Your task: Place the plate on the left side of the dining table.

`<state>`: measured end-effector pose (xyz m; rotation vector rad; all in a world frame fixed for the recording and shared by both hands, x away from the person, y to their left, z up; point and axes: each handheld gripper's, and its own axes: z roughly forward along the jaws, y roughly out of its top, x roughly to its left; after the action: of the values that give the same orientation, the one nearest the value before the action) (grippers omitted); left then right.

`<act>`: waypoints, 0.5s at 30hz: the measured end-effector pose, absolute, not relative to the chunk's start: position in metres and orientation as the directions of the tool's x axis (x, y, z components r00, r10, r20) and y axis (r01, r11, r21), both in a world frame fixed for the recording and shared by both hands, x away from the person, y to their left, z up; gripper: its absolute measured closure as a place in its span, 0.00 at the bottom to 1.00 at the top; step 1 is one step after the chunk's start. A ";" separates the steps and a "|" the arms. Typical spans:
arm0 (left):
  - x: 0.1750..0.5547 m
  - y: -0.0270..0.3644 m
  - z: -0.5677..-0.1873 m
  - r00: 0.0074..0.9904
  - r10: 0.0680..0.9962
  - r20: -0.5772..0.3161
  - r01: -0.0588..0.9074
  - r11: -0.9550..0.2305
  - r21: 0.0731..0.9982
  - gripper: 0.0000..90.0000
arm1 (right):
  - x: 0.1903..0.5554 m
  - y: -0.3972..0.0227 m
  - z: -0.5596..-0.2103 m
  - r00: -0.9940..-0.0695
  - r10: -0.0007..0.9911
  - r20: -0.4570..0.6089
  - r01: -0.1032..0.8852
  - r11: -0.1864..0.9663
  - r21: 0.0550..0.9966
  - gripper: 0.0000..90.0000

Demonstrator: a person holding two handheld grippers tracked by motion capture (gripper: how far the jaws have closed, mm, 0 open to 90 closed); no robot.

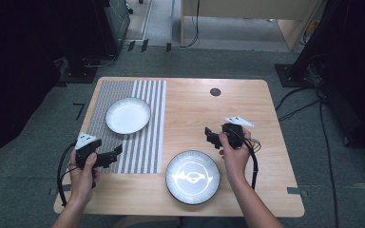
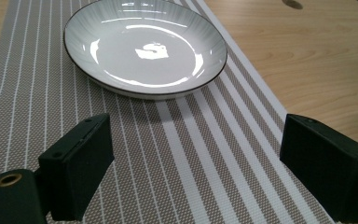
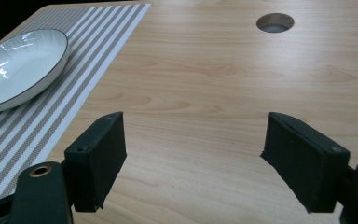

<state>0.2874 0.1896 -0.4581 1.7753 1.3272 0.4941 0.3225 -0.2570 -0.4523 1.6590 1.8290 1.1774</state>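
White plate (image 2: 145, 46) sits on the striped placemat (image 2: 191, 158), just ahead of the left gripper (image 1: 116, 152), apart from its jaws, which are spread wide with nothing between. Patterned plate (image 1: 192, 176) lies on bare wooden table (image 1: 190, 109), near the right gripper (image 1: 210, 137), on its hand side. Right gripper jaws are released, wide apart, over bare wood; round table hole (image 3: 275, 22) is far ahead of it.
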 end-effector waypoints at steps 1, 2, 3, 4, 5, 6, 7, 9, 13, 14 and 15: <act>0.283 0.192 -0.461 0.359 0.917 -0.173 0.586 -0.078 0.806 0.10 | 0.320 -0.260 -0.453 -0.207 0.948 0.240 0.607 -0.069 0.792 0.24; 0.281 0.194 -0.462 0.357 0.918 -0.170 0.586 -0.079 0.806 0.10 | 0.317 -0.263 -0.454 -0.205 0.949 0.240 0.606 -0.069 0.792 0.24; 0.279 0.195 -0.464 0.356 0.920 -0.167 0.587 -0.081 0.805 0.10 | 0.314 -0.266 -0.456 -0.202 0.950 0.239 0.607 -0.070 0.791 0.24; 0.279 0.195 -0.464 0.356 0.920 -0.167 0.587 -0.081 0.805 0.10 | 0.311 -0.269 -0.457 -0.199 0.951 0.236 0.607 -0.069 0.792 0.24; 0.276 0.197 -0.467 0.356 0.922 -0.153 0.588 -0.094 0.803 0.10 | 0.308 -0.272 -0.459 -0.197 0.953 0.232 0.608 -0.066 0.791 0.24; 0.276 0.197 -0.467 0.356 0.922 -0.153 0.588 -0.094 0.803 0.10 | 0.308 -0.272 -0.459 -0.197 0.953 0.232 0.608 -0.066 0.791 0.24; 0.272 0.201 -0.471 0.353 0.923 -0.152 0.590 -0.094 0.802 0.10 | 0.302 -0.278 -0.462 -0.190 0.955 0.230 0.611 -0.068 0.789 0.24; 0.269 0.205 -0.474 0.346 0.926 -0.151 0.593 -0.090 0.800 0.10 | 0.297 -0.285 -0.466 -0.181 0.956 0.229 0.612 -0.073 0.788 0.24; 0.263 0.212 -0.481 0.329 0.930 -0.165 0.595 -0.068 0.801 0.10 | 0.285 -0.299 -0.471 -0.162 0.959 0.234 0.610 -0.089 0.788 0.24; 0.262 0.214 -0.482 0.329 0.930 -0.166 0.596 -0.069 0.800 0.10 | 0.282 -0.303 -0.473 -0.155 0.959 0.238 0.610 -0.096 0.787 0.23; 0.261 0.215 -0.484 0.328 0.931 -0.164 0.595 -0.069 0.801 0.10 | 0.280 -0.305 -0.474 -0.151 0.959 0.240 0.610 -0.101 0.786 0.24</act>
<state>0.2608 0.2150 -0.4838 1.7660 1.3657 0.5104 0.2800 -0.3054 -0.4739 1.7128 1.7677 1.1472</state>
